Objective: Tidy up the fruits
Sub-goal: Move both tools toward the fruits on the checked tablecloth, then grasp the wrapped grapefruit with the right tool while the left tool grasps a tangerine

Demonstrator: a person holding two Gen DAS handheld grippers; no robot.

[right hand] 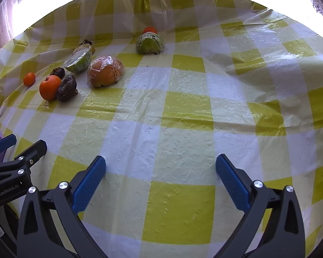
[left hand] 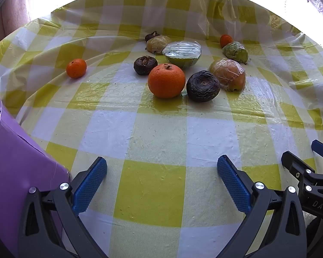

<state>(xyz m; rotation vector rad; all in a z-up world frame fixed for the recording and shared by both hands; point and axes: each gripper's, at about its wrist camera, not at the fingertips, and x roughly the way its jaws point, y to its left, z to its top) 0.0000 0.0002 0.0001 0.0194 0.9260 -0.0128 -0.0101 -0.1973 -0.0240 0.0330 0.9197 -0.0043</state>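
Fruits lie scattered on a yellow-and-white checked tablecloth [left hand: 152, 193]. A large orange [left hand: 166, 80] sits mid-table, with dark wrinkled fruits [left hand: 202, 86] [left hand: 144, 65] beside it. A small orange [left hand: 76, 68] lies to the left, another [left hand: 226, 40] far right. Plastic-wrapped cut fruits sit behind: a green half [left hand: 182, 53], an orange-brown one [left hand: 228, 74], a green one [left hand: 235, 52]. My left gripper [left hand: 161, 182] is open and empty, well short of the fruits. My right gripper [right hand: 160, 180] is open and empty; the fruits such as the large orange [right hand: 50, 87] lie to its far left.
A purple container [left hand: 17, 172] stands at the left edge of the left wrist view. The right gripper's fingers [left hand: 301, 169] show at the right edge there; the left gripper's fingers [right hand: 21, 161] show at the right wrist view's left edge. Bright windows lie behind the table.
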